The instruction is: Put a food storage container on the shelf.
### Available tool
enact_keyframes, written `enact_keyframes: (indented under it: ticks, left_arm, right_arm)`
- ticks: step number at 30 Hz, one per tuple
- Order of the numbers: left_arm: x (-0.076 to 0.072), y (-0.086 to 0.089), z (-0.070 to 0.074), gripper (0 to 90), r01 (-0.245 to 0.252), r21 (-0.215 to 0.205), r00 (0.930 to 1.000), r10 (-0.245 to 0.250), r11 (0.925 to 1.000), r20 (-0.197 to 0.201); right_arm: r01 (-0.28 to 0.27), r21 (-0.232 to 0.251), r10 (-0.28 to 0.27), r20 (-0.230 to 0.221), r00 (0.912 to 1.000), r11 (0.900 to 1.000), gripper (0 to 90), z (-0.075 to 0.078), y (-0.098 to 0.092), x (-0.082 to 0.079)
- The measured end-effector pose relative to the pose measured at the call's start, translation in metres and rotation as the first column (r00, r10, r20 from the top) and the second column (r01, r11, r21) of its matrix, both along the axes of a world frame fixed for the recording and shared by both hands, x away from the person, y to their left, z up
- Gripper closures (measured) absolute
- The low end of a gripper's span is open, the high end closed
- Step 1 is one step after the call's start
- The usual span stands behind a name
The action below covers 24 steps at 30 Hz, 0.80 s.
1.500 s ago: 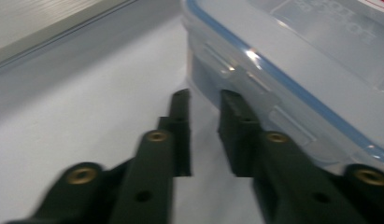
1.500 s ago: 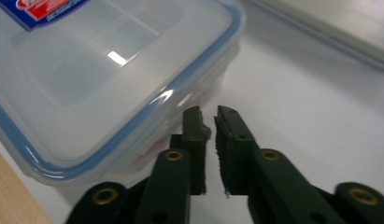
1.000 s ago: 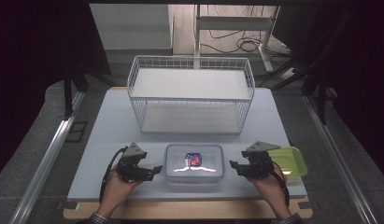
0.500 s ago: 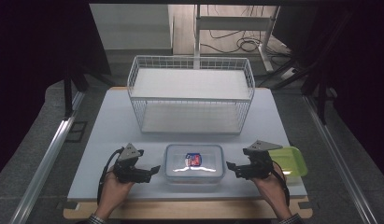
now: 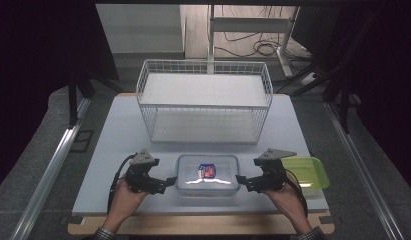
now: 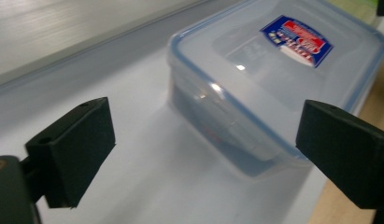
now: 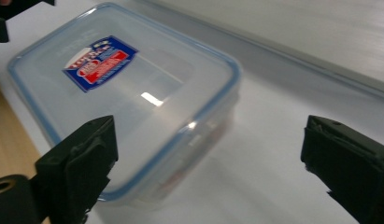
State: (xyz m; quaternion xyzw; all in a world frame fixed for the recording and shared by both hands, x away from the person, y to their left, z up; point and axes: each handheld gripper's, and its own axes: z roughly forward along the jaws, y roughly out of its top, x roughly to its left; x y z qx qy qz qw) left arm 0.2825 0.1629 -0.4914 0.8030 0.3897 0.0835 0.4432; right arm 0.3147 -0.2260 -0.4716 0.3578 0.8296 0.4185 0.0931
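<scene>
A clear plastic container (image 5: pixel 207 172) with a blue-rimmed lid and a red and blue label lies at the front middle of the white table. My left gripper (image 5: pixel 167 182) points at its left end and my right gripper (image 5: pixel 241 181) at its right end. Both have just been opening their jaws. In the left gripper view the gripper (image 6: pixel 203 133) stands wide open, with the container (image 6: pixel 273 60) just ahead and no pad pressing on it. In the right gripper view the gripper (image 7: pixel 210 144) is also wide open, and the container's (image 7: pixel 124 93) near corner sits between the jaws untouched.
A white wire basket (image 5: pixel 203 107) with a shelf stands behind the container at the table's back. A green tray (image 5: pixel 305 170) lies just right of my right hand. A wooden strip (image 5: pixel 203 225) runs along the front edge.
The jaws of both grippers have spread a little wider. The hands have hardly moved and the container lies where it was.
</scene>
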Motion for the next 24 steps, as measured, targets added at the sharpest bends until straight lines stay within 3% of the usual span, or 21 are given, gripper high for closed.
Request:
enact_keyframes:
  ticks: [5, 8, 15, 19, 24]
  left_arm:
    - [0.007, -0.012, 0.002, 2.5, 0.045, -0.018, 0.9989, -0.045, 0.9988, -0.014]
    - [0.013, -0.018, 0.0, 1.9, 0.059, -0.019, 0.9977, -0.059, 0.9981, -0.033]
    - [0.032, -0.032, -0.014, 0.0, 0.098, -0.051, 0.9866, -0.103, 0.9939, -0.126]
    - [0.035, -0.036, -0.018, 0.0, 0.115, -0.09, 0.9796, -0.128, 0.9893, -0.154]
    - [0.031, -0.036, -0.016, 0.3, 0.107, -0.075, 0.978, -0.118, 0.9915, -0.172]
  right_arm:
    - [-0.019, 0.025, 0.02, -0.045, 0.9988, 1.0, 1.4, 0.001, 0.012, 0.003]
    - [-0.037, 0.009, 0.037, -0.077, 0.9963, 0.999, 1.8, -0.002, 0.019, 0.006]
    - [-0.072, 0.004, 0.072, -0.164, 0.9839, 0.997, 2.4, -0.013, 0.027, 0.018]
    - [-0.101, 0.046, 0.109, -0.248, 0.9626, 0.994, 1.3, -0.02, 0.031, 0.022]
    - [-0.096, 0.07, 0.112, -0.298, 0.948, 0.993, 5.8, -0.021, 0.029, 0.023]
